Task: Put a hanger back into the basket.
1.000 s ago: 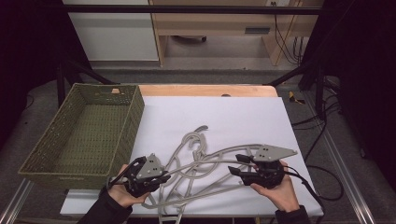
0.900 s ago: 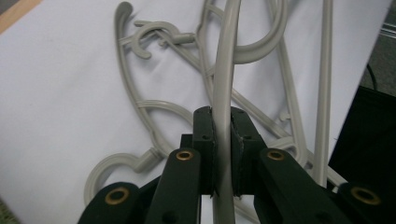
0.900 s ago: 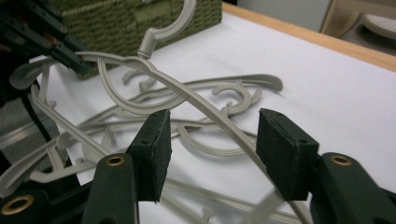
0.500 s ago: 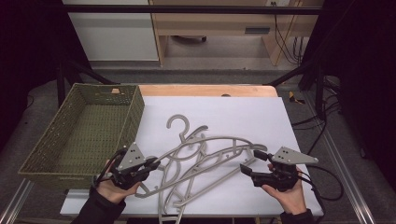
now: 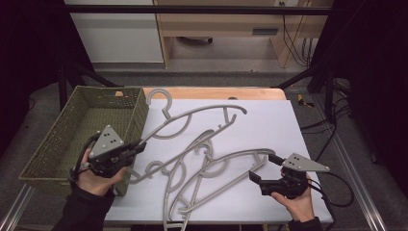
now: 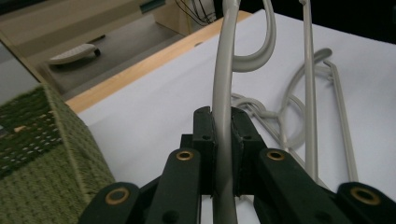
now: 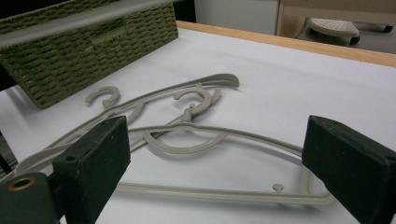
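At the left of the high view sits one olive-green woven rectangular basket (image 5: 72, 134), its near corner beside the person's left hand (image 5: 96, 180). That hand holds the left gripper (image 5: 137, 146), whose black jaws are pressed tight on the arm of a grey plastic clothes hanger (image 5: 192, 118); the left gripper view shows the grey bar (image 6: 223, 116) pinched between both pads, running up to its hook at the top of the frame. This held hanger stretches from the lower left toward the upper middle, its hook (image 5: 159, 98) over the table's far wooden edge by the basket's corner. On the white tabletop (image 5: 279, 125), in the lower middle, lie more grey hangers (image 5: 211, 168) tangled together; I count three, though the overlap makes it uncertain. At the lower right, the right hand (image 5: 298, 202) holds the right gripper (image 5: 262, 169), jaws spread wide apart around nothing, with one hanger's end between and just beyond them.
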A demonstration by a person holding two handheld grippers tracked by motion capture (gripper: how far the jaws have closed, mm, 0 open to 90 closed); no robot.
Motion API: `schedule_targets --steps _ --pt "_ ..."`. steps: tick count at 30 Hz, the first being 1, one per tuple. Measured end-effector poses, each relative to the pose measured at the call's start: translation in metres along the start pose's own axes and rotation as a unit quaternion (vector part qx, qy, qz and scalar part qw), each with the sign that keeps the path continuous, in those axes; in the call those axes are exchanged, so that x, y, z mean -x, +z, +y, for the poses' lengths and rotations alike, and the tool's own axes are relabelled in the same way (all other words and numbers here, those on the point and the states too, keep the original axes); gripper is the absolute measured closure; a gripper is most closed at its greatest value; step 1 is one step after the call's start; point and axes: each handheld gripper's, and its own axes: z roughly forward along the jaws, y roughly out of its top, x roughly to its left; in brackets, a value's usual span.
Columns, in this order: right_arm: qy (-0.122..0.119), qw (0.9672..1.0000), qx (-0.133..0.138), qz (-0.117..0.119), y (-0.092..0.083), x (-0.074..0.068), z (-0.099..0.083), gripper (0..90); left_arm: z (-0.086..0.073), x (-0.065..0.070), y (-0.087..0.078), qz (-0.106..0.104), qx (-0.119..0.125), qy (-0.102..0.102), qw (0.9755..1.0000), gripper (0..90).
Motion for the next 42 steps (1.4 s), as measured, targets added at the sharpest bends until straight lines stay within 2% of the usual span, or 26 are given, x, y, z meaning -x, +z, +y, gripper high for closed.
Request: schedule_targets --steps 3,7,12,13,14,15,19,21,22,23,27,28,35,42 --pt "-0.002 1.0 -0.003 0.0 0.0 0.0 -0.001 5.9 0.007 -0.014 -0.006 0.016 0.008 -0.005 0.9998 82.5" --pt "-0.002 1.0 -0.006 -0.003 0.001 0.0 -0.001 5.8 0.009 -0.025 -0.009 0.029 0.007 -0.009 0.9995 82.5" --pt "0.0 1.0 -0.005 -0.003 0.001 -0.001 -0.001 5.2 0.012 -0.047 -0.015 0.057 0.015 -0.018 0.9981 82.5" --pt "-0.001 1.0 -0.003 -0.004 0.0 -0.001 -0.001 5.2 0.012 -0.047 -0.015 0.057 0.015 -0.018 0.9981 82.5" --pt "-0.001 1.0 -0.003 -0.004 0.0 0.0 -0.001 5.2 0.013 -0.056 -0.017 0.065 0.025 -0.022 0.9974 82.5" --pt "-0.002 1.0 -0.003 -0.002 0.0 0.0 -0.001 5.1 0.013 -0.056 -0.017 0.065 0.025 -0.022 0.9974 82.5" --pt "-0.002 1.0 -0.004 -0.002 0.001 -0.001 -0.001 5.0 0.011 -0.078 -0.024 0.091 0.032 -0.038 0.9946 82.5" --pt "-0.002 1.0 -0.004 -0.003 0.001 0.0 -0.001 5.0 0.009 -0.088 -0.027 0.096 0.033 -0.045 0.9937 82.5" --pt "-0.002 1.0 -0.004 -0.003 0.001 0.0 -0.001 5.0 0.009 -0.088 -0.027 0.096 0.033 -0.045 0.9937 82.5" --pt "-0.002 1.0 -0.003 -0.004 0.0 0.0 -0.001 4.9 0.007 -0.096 -0.029 0.104 0.032 -0.049 0.9928 82.5" --pt "-0.002 1.0 -0.004 -0.004 0.0 0.0 -0.001 4.5 0.002 -0.108 -0.031 0.115 0.03 -0.058 0.9912 82.5" --pt "-0.001 1.0 -0.003 -0.004 -0.001 0.0 0.0 4.4 -0.002 -0.115 -0.031 0.12 0.028 -0.062 0.9904 82.5" --pt "-0.002 1.0 -0.005 -0.005 0.001 0.0 -0.001 3.8 -0.017 -0.133 -0.032 0.131 0.026 -0.076 0.9881 82.5" --pt "-0.003 0.9999 -0.008 -0.006 0.003 0.0 -0.002 3.6 -0.036 -0.155 -0.038 0.156 0.009 -0.085 0.984 82.5"
